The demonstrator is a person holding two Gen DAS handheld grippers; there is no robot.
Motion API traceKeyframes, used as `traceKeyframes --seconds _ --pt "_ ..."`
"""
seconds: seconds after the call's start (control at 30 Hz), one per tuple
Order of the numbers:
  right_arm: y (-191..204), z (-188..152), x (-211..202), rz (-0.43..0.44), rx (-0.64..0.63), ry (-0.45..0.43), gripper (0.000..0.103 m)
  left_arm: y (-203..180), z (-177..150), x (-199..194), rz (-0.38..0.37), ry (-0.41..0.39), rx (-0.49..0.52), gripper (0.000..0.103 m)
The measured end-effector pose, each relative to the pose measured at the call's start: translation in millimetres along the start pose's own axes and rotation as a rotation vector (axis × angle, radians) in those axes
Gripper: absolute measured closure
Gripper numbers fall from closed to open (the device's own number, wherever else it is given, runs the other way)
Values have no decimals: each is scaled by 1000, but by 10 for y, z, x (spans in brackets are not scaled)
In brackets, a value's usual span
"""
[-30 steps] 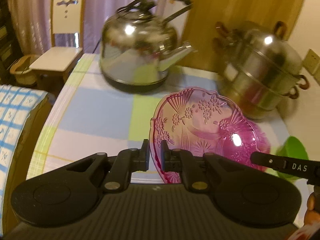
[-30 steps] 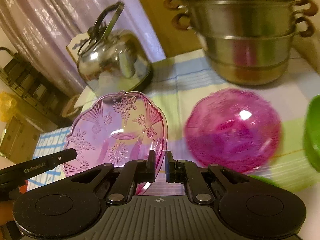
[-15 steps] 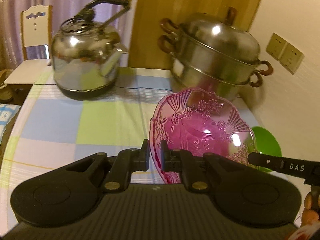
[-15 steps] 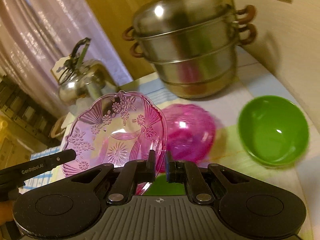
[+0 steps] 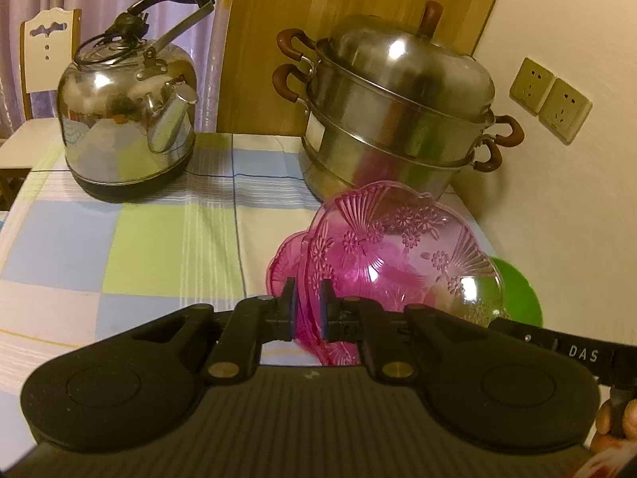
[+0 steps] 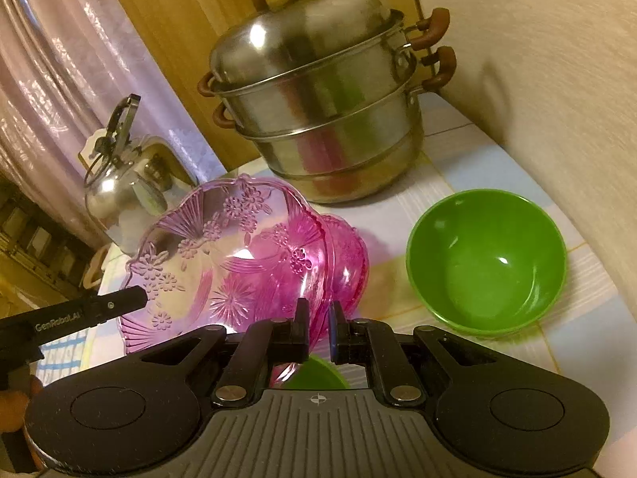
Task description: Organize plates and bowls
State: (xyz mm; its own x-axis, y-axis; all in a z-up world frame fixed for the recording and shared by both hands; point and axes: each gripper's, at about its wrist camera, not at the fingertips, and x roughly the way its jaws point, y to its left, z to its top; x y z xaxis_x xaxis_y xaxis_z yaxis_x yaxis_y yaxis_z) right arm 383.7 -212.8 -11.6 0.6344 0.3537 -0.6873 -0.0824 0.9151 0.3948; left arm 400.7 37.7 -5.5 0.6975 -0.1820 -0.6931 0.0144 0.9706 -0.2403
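Observation:
A clear pink glass plate (image 5: 402, 263) with fan and flower patterns is held tilted above the table by both grippers. My left gripper (image 5: 307, 310) is shut on its left rim. My right gripper (image 6: 318, 330) is shut on the opposite rim of the same plate (image 6: 223, 263). Just under it sits a second pink glass dish (image 6: 350, 255), also seen in the left wrist view (image 5: 284, 263). A green bowl (image 6: 485, 259) stands on the table to the right. The rim of another green bowl (image 6: 314, 372) shows under the right gripper.
A steel steamer pot (image 5: 398, 119) stands at the back right by the wall, and a steel kettle (image 5: 127, 119) at the back left. The checked tablecloth (image 5: 159, 247) covers the table. A chair (image 5: 36, 79) stands beyond the left edge.
Both grippers carried the pink plate to the right and down over the second pink dish. The green bowl came into full view on the right.

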Motion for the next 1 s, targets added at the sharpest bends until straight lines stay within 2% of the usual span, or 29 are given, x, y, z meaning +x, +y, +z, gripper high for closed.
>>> traceKeyframes --seconds 0.3,0.63,0.8,1.0 --pt "-61 137 167 -12 5 -28 94 65 62 307 5 -1 -32 94" --pt "-144 211 538 -23 10 -13 94 196 -10 736 21 29 -83 94" --pt "-141 229 700 -57 -13 -9 94 233 -39 860 18 30 -112 94" --pt "-163 237 879 -64 -29 4 94 244 -19 968 41 28 -87 94"
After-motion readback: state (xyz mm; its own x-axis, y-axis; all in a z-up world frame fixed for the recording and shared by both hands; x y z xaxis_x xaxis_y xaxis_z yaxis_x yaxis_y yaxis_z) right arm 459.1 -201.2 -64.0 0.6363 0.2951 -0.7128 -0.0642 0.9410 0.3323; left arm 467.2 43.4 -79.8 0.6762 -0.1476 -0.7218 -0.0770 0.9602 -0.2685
